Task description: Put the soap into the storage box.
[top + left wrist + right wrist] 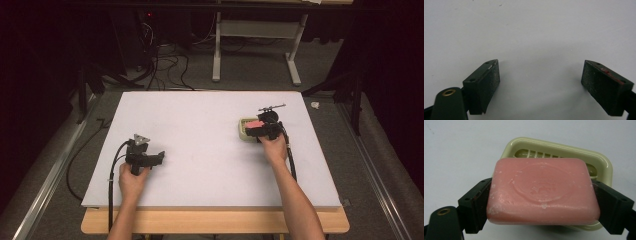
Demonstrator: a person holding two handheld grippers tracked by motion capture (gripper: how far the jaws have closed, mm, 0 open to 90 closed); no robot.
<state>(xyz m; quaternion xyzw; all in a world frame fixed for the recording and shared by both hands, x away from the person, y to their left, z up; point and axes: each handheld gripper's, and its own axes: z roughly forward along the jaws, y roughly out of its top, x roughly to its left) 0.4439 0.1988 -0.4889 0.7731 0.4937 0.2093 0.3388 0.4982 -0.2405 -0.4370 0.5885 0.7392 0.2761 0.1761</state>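
A pink bar of soap (543,191) is clamped by its two short ends between the jaws of my right gripper (544,205). It hangs just above a pale green soap dish (599,162) with a slotted floor. In the high view the soap (254,123) and the dish (243,131) are at the table's right middle, with my right gripper (260,129) over them. My left gripper (159,157) rests at the table's left front. Its jaws stand wide apart over bare white surface, with nothing between the pads (489,85).
The white tabletop (200,130) lies on a wooden board. Black cables trail from both grippers off the front edge. Beyond the table's far edge are a white desk frame (217,45), cables on the floor, and dark stands at both sides.
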